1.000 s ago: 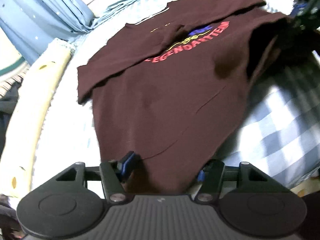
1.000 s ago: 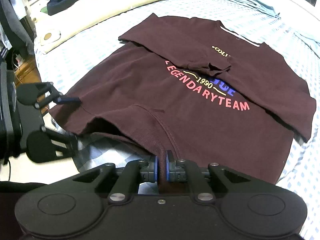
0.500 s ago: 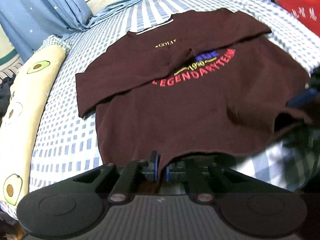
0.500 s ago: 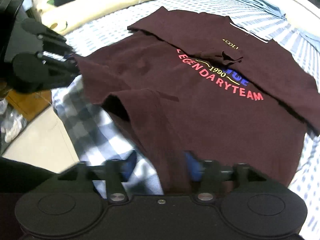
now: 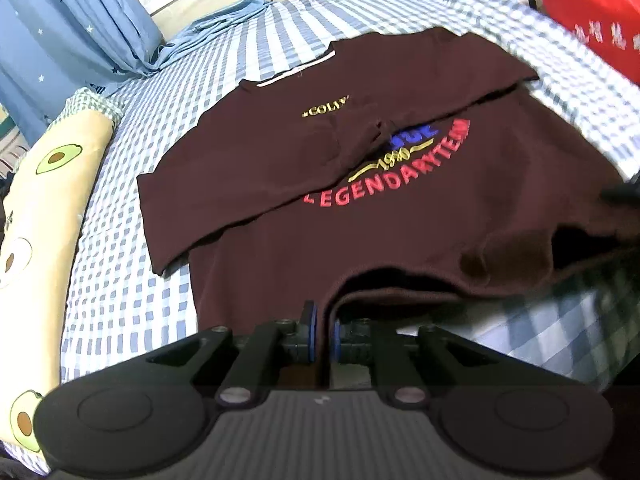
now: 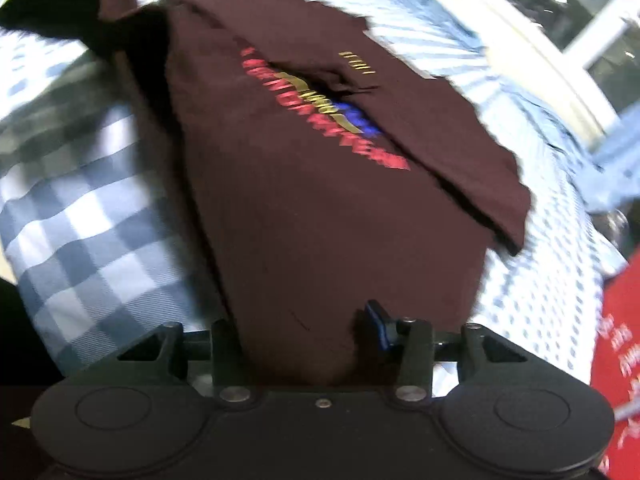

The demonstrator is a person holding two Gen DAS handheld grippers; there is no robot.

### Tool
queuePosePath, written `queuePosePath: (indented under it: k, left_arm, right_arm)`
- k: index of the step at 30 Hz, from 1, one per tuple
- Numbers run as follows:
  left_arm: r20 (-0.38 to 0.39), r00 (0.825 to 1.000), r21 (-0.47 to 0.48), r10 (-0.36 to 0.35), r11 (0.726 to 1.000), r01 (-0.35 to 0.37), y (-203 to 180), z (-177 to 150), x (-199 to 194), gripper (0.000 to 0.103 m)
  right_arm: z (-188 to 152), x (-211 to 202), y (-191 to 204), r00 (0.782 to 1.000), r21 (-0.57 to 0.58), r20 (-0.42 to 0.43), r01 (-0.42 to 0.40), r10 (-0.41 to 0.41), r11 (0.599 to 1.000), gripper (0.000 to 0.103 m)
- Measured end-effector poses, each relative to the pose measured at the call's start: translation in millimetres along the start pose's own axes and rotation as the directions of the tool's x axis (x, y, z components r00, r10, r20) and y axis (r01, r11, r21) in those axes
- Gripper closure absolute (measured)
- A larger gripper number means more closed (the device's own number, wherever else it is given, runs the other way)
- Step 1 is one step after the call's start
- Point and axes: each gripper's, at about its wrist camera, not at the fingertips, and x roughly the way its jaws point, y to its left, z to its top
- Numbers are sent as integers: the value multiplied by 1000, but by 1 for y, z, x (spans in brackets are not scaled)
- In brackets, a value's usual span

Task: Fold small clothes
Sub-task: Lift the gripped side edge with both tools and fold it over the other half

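Sweatshirt [image 5: 360, 216] extends lengthwise from both hem corners toward the bed's head; left hand-held gripper [image 5: 324, 334] clamps hem, right hand-held gripper [image 6: 304, 336] stands apart around hem.

Both views are wrist fisheyes sitting low at the hem edge of the maroon sweatshirt [image 5: 400, 224], each looking forward along its own fingers across the garment. Left wrist view sits very near the sweatshirt's hem, facing up its length toward the collar, with the avocado pillow [image 5: 44, 184] to the sweatshirt's left and the blue curtain [image 5: 76, 28] beyond its collar. Right wrist view is also very near the sweatshirt [image 6: 320, 208], angled diagonally across it and motion-blurred, with a red cloth [image 6: 616, 344] off the sweatshirt's right side. Shared between both: the sweatshirt's printed chest lettering, its folded-in sleeves, and the checked sheet [image 5: 132, 300] around it.
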Motion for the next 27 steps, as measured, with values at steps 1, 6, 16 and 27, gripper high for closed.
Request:
queuePosePath:
  k: [1,6,16,27]
  left_arm:
    - [-10,1000,9,16,1000,-16,-3,-5,4,84]
    - [-73,996,14,51,999,-51,-12,-29,24,74]
    - [-25,996,-43,83,996,-84,0,-53,14,96]
    - [201,961,-234,192,962,-144,10,-57,-45,99]
  right_arm:
    - [-2,-4,-4,1000,0,11,26,-26,1000,70]
    - [1,-14,-15,997,-15,49,59,-58,998,79]
    - [20,-30,-23,992,13,109,55,-56,998,93]
    - [13,-68,-25,953,92,268,125,-145,988,98]
